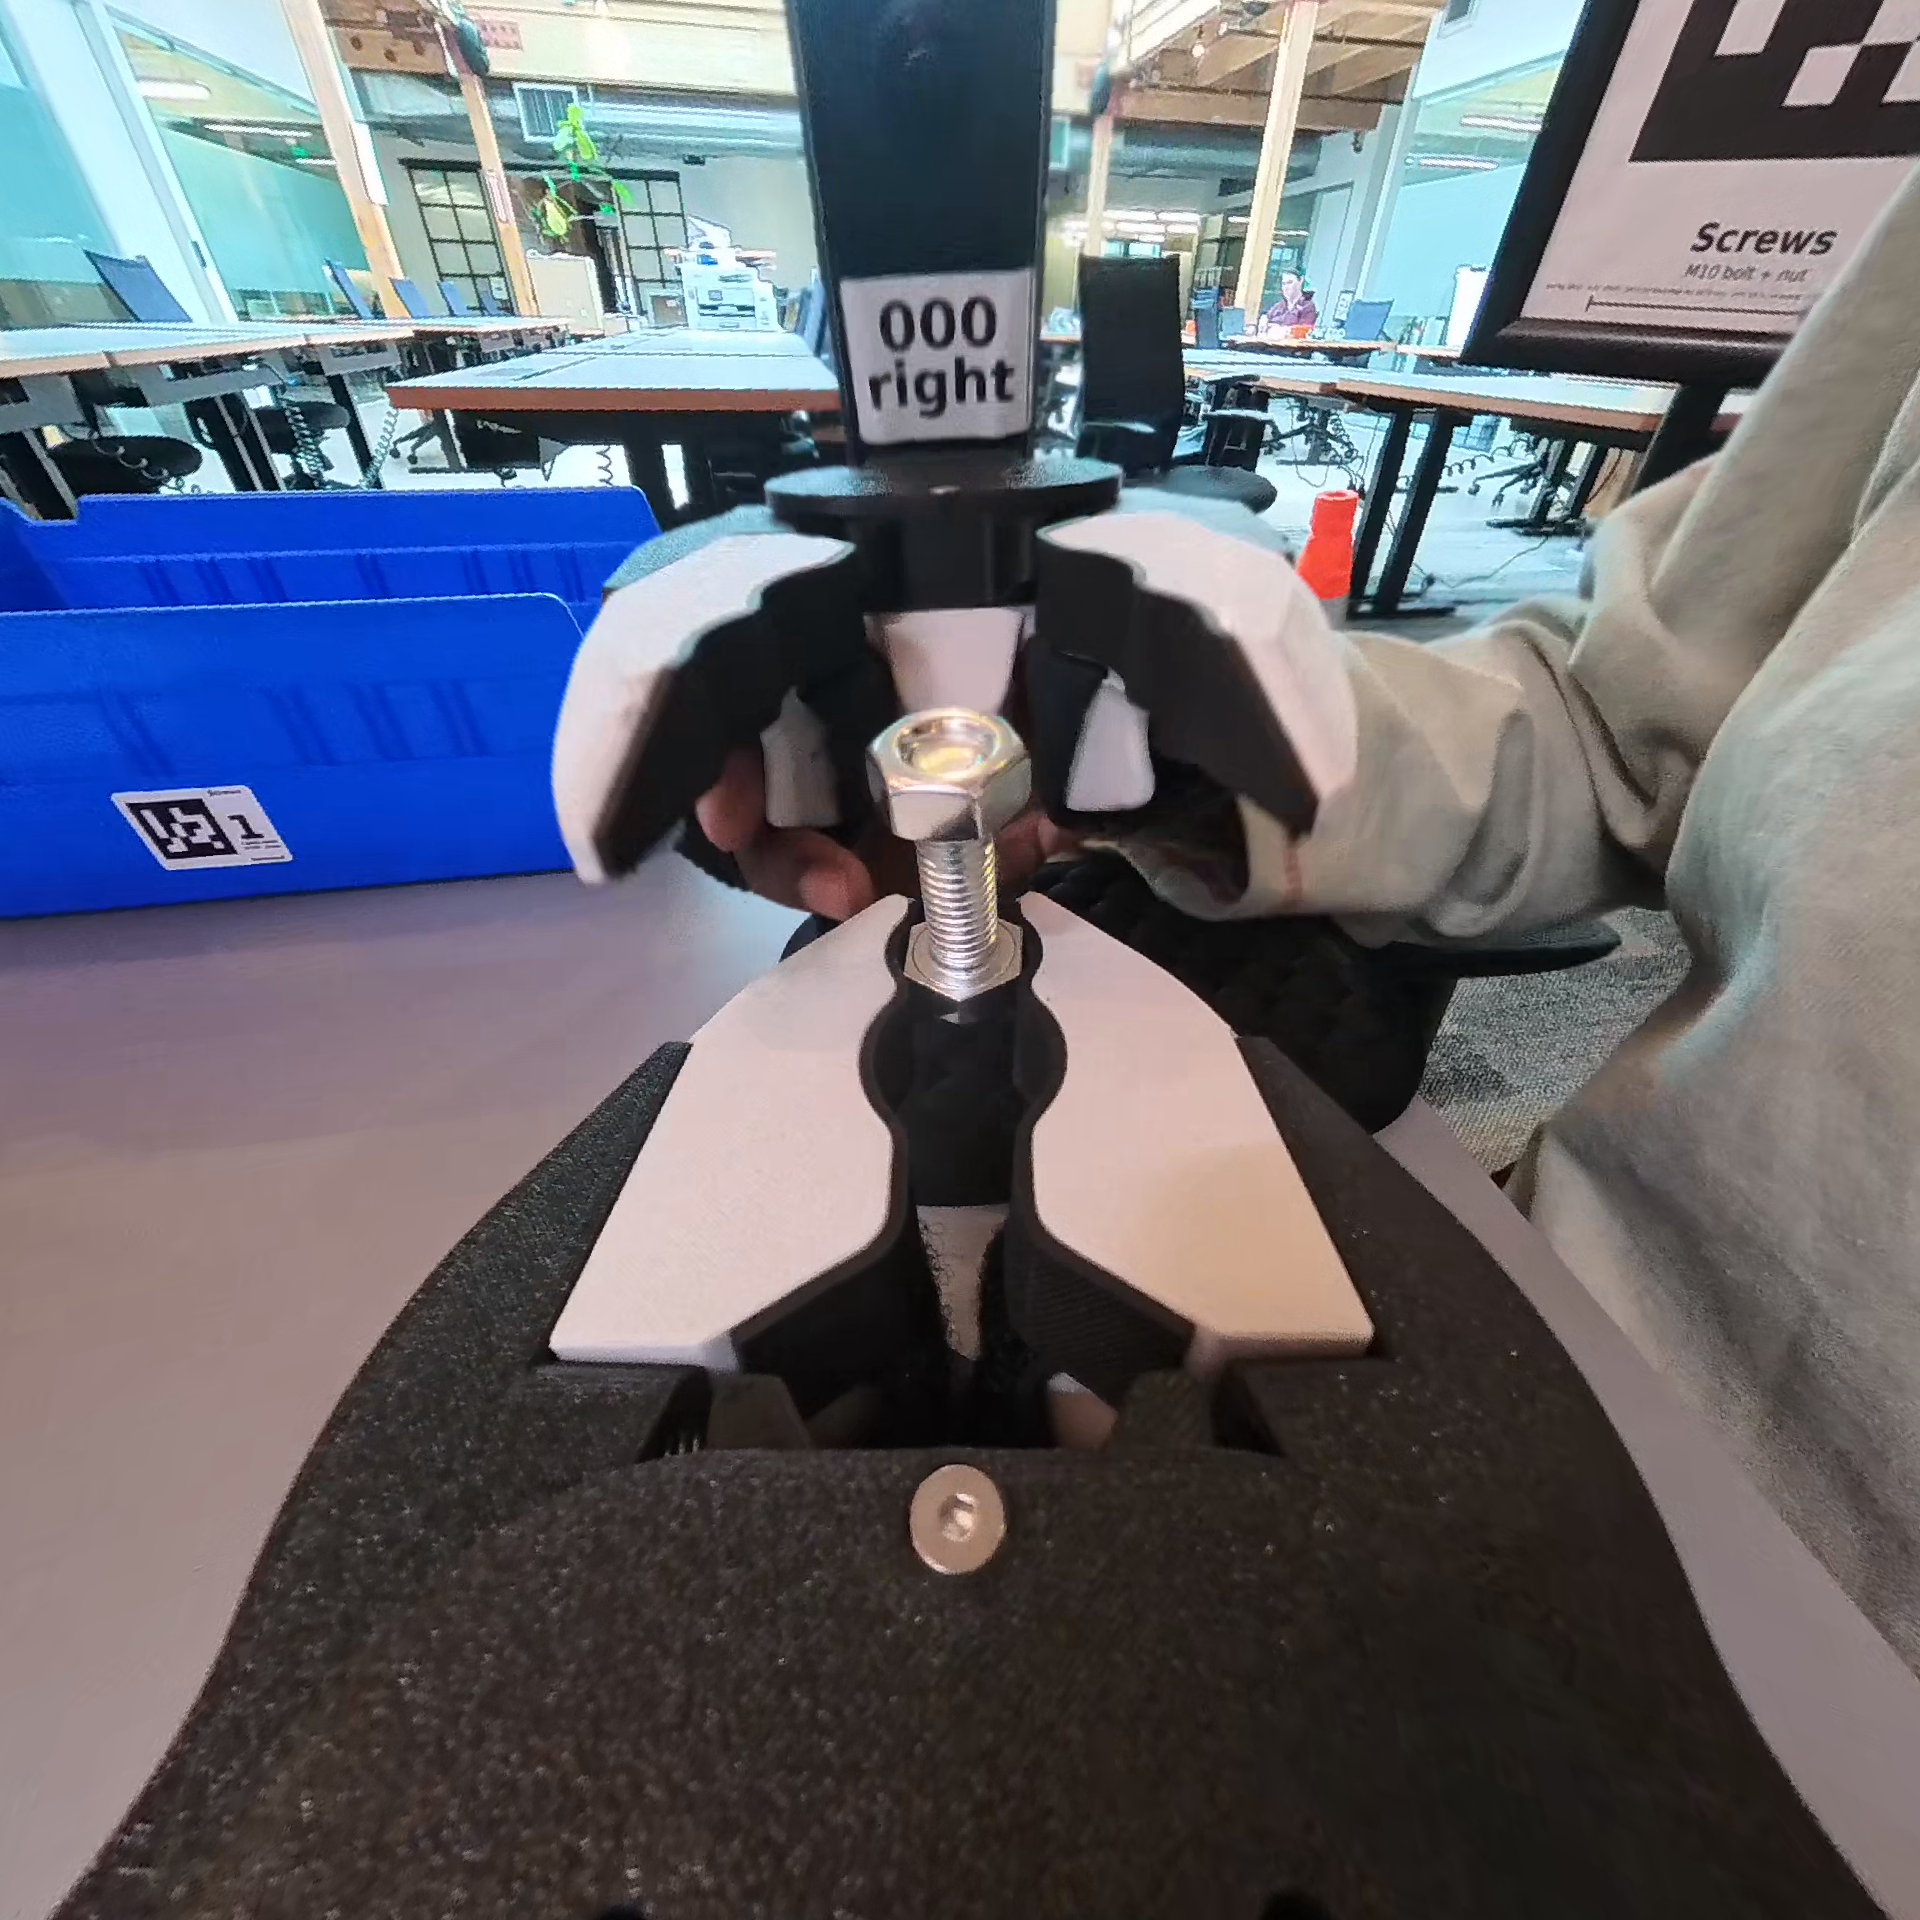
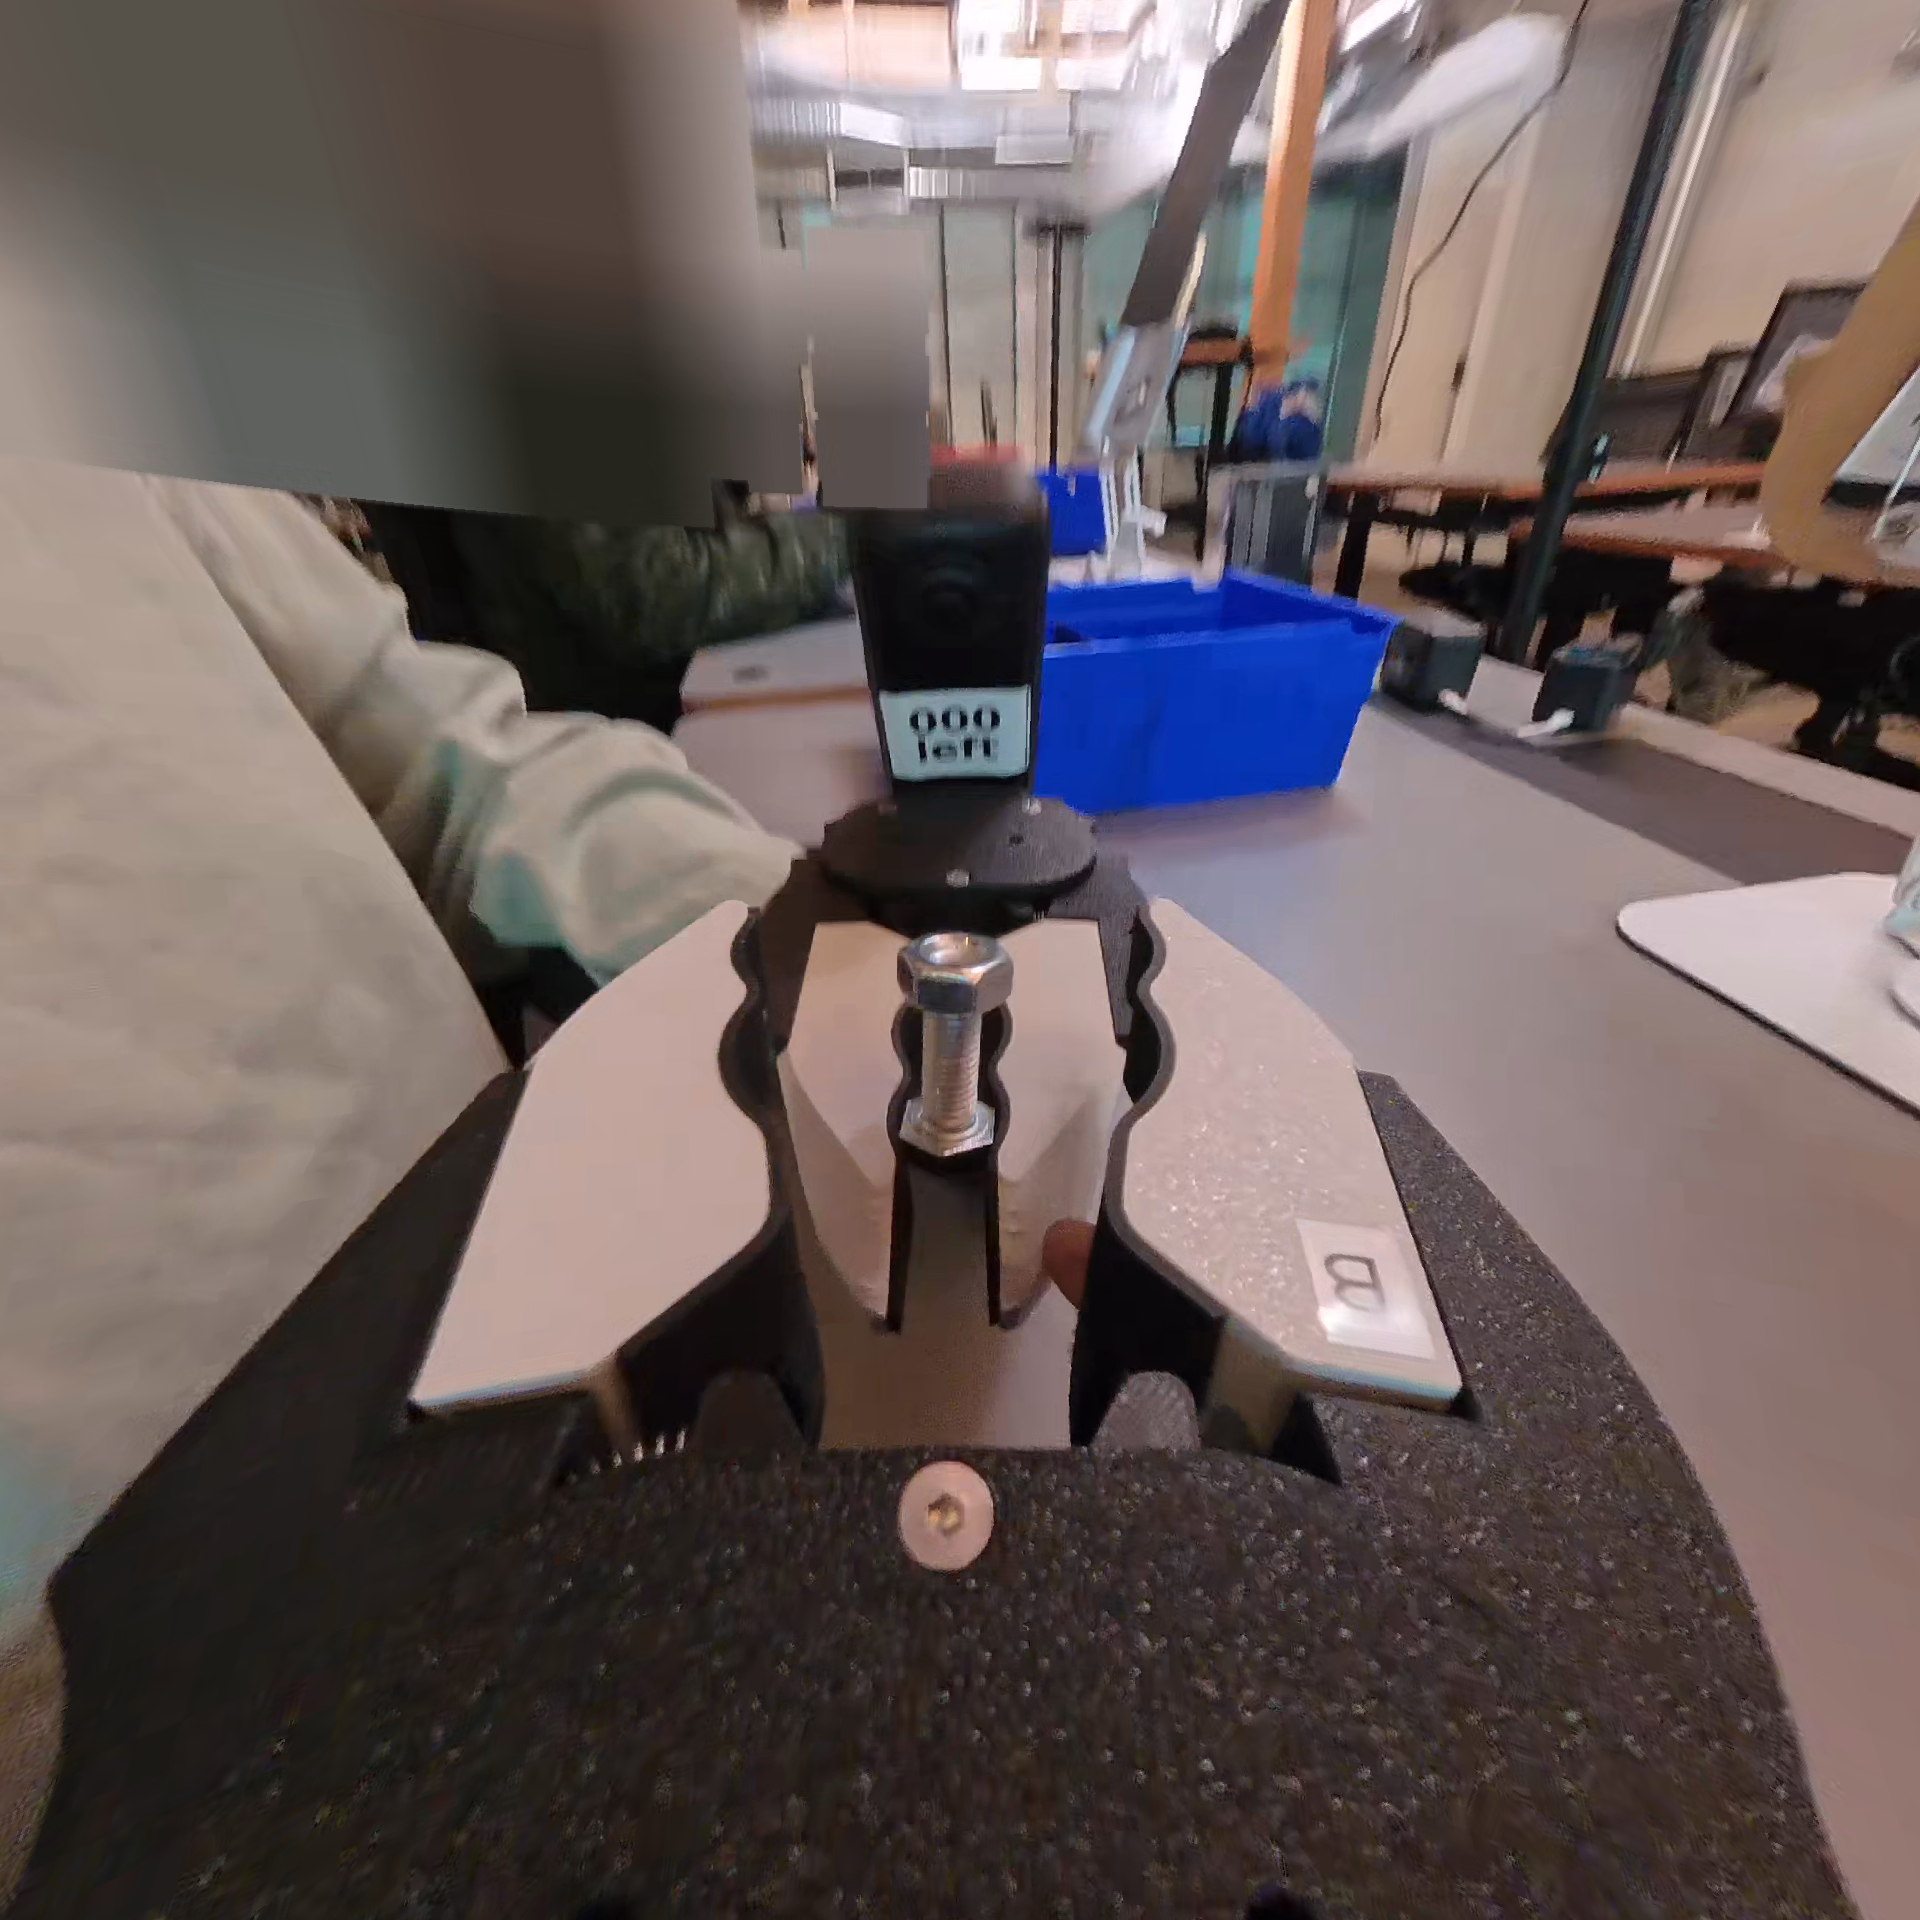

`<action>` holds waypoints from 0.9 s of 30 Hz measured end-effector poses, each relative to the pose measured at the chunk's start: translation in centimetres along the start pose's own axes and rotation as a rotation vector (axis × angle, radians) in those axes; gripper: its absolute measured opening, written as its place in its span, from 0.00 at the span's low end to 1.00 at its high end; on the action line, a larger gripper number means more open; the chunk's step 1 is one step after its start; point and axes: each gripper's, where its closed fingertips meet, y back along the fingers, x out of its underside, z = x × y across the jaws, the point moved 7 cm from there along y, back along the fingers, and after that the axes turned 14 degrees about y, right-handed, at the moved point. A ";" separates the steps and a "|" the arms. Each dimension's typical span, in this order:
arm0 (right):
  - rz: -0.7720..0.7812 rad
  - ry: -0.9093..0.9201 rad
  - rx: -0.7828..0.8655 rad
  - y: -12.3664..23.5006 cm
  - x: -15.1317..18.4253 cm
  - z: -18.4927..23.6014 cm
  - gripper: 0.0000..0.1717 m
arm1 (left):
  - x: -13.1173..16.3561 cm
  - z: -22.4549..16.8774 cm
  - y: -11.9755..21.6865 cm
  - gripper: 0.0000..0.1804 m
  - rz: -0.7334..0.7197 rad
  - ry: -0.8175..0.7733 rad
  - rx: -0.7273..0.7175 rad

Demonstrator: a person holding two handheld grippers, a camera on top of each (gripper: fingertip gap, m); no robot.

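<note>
A: What does the left tool [image 1: 961,951] have?

B: Its two white fingers [image 1: 810,1101] are clenched on a small silver hexagonal steel nut [image 1: 964,961]. A shiny silver threaded steel bolt with a hexagonal head [image 1: 951,831] is threaded through that nut and stands out beyond the fingertips, head pointing away from them.

A: And the right tool [image 2: 948,935]?

B: Released. Its white fingers [image 2: 623,1122] are spread wide on either side of the bolt [image 2: 951,1049] and the left tool's tips, with a clear gap to the bolt on both sides. In the left wrist view its spread fingers sit just behind the bolt head, facing it.

A: Where is all this?

B: Held in the air above a plain grey tabletop [image 1: 312,1091]. A person's hand [image 1: 790,842] in a pale grey-green fabric sleeve [image 1: 1507,748] holds the right tool.

A: Anything else around?

B: A bright blue plastic storage bin [image 1: 291,727] with a black-and-white marker sticker stands on the tabletop, beyond the tools. A white flat mat with rounded corners [image 2: 1766,966] lies at the right edge of the right wrist view.
</note>
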 end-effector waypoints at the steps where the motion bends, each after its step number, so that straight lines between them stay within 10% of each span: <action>1: -0.053 -0.012 0.010 0.1 -0.1 0.0 0.39 | 0.0 0.0 0.0 0.08 0.000 0.002 -0.002; 20: -0.022 0.027 0.015 3.6 -1.2 1.1 0.03 | 0.1 0.2 -0.2 0.08 0.021 0.007 -0.029; 27: 0.052 -0.002 0.038 2.3 0.1 0.8 0.29 | 0.2 0.0 -0.4 0.08 0.044 -0.009 -0.022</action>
